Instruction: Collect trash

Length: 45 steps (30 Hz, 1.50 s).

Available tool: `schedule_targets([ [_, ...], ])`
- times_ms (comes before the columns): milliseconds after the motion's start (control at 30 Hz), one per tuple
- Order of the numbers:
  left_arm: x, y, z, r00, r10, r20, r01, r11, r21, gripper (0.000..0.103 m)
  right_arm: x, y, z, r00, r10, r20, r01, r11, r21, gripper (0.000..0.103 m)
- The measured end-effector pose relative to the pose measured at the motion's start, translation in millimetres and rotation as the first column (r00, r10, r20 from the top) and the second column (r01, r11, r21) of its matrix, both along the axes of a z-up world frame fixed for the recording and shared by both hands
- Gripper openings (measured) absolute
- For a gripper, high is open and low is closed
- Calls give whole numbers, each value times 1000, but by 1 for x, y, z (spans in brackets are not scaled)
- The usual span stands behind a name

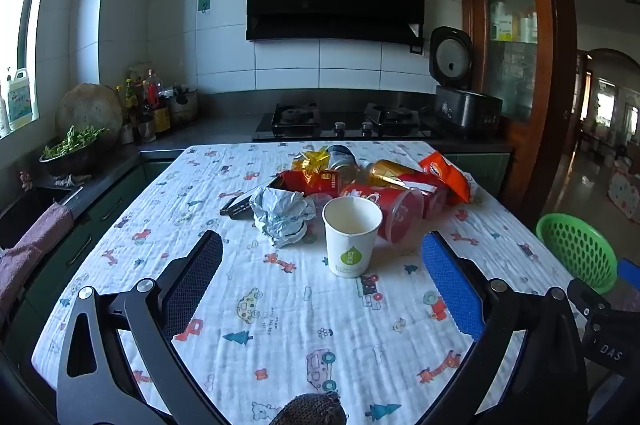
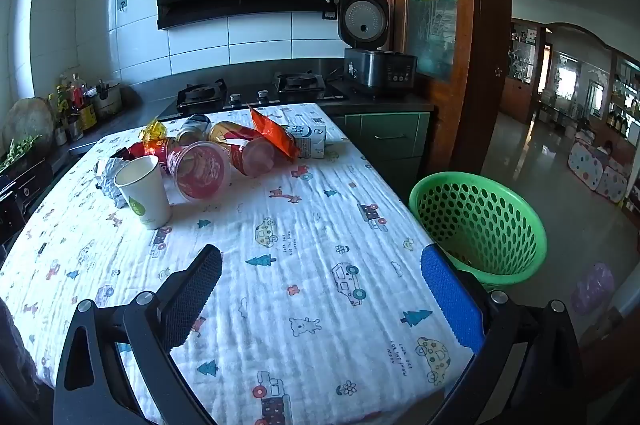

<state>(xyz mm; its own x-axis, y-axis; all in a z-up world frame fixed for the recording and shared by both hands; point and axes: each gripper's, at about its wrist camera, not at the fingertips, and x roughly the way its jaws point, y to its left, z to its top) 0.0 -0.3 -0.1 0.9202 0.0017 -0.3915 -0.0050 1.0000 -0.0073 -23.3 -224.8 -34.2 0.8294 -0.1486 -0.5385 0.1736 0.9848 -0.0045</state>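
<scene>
A pile of trash lies at the far middle of the table [image 1: 280, 305]: a white paper cup [image 1: 351, 236] upright in front, crumpled paper [image 1: 282, 215] to its left, red plastic cups [image 1: 384, 209] on their sides, a gold can [image 1: 384, 172], an orange snack bag [image 1: 446, 173]. My left gripper [image 1: 322, 257] is open and empty, short of the cup. My right gripper [image 2: 322, 265] is open and empty over the table's near right part. The cup [image 2: 144, 191], red cups [image 2: 200, 175], snack bag [image 2: 274, 135] and a milk carton [image 2: 312, 141] show far left. A green basket [image 2: 480, 225] stands right of the table.
A stove [image 1: 344, 121] and rice cooker [image 1: 460, 97] stand on the counter behind the table. Bottles [image 1: 148, 105] and a bowl of greens [image 1: 72, 149] sit on the left counter. A wooden cabinet [image 1: 512, 25] is at the right. The green basket [image 1: 576, 253] shows at the table's right edge.
</scene>
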Motion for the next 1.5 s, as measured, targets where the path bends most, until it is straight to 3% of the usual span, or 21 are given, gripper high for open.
schedule_targets([
  [1500, 10, 3, -9, 1000, 0, -29, 0, 1000, 3, 98, 7, 3, -4, 1000, 4, -4, -4, 1000, -4, 97],
])
